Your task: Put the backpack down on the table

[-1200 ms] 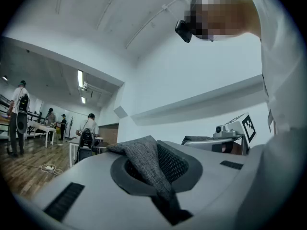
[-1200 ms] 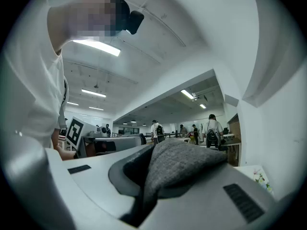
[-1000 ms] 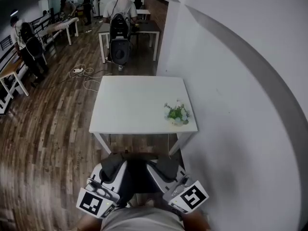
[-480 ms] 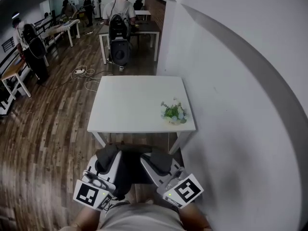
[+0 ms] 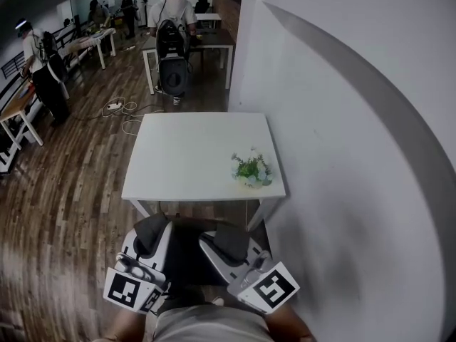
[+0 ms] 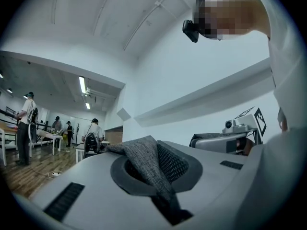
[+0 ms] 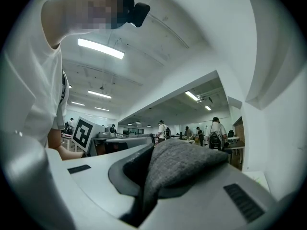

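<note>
In the head view a dark backpack (image 5: 187,254) hangs between my two grippers, just short of the near edge of the white table (image 5: 192,155). My left gripper (image 5: 152,235) is shut on a grey woven strap (image 6: 146,159) of the backpack, which is pinched between its jaws. My right gripper (image 5: 229,242) is shut on another grey fabric strap (image 7: 180,163). Both grippers are held about level, side by side, close to the person's body. Most of the backpack is hidden under the grippers.
A small potted plant (image 5: 249,171) stands near the table's front right corner. A white wall (image 5: 342,155) runs along the right. Cables (image 5: 121,109) lie on the wood floor beyond the table. Several people stand at other tables (image 5: 189,45) farther back.
Both grippers, with the backpack between them, have moved forward toward the table's near edge. Their grips on the straps are unchanged.
</note>
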`<control>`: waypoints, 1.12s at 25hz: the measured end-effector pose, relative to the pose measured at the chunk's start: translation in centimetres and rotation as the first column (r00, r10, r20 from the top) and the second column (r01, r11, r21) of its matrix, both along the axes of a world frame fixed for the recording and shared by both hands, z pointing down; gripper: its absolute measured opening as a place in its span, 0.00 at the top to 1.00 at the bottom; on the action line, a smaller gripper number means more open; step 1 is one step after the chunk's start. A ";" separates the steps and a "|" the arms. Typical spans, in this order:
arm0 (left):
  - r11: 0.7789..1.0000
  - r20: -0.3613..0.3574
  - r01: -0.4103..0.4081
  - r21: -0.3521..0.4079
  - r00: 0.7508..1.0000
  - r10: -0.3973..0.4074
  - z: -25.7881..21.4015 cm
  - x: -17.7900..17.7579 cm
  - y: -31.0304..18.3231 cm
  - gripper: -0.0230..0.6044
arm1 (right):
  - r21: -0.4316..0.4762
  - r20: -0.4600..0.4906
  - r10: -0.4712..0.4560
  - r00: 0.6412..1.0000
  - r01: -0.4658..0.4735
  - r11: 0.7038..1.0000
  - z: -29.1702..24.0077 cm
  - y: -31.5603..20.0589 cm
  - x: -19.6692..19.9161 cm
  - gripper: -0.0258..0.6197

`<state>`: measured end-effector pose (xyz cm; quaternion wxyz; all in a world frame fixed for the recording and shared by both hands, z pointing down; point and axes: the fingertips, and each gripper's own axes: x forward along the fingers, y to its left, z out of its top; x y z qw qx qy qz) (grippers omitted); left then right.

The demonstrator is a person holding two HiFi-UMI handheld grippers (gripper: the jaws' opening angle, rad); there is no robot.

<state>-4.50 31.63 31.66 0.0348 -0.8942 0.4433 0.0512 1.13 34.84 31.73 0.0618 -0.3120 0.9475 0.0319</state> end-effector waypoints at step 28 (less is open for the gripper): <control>0.969 0.097 -0.213 0.126 0.975 0.201 -7.7 -1.6 -24.0 0.89 | 0.127 0.023 0.141 0.990 -0.143 0.982 -8.5 -23.2 -2.1 0.90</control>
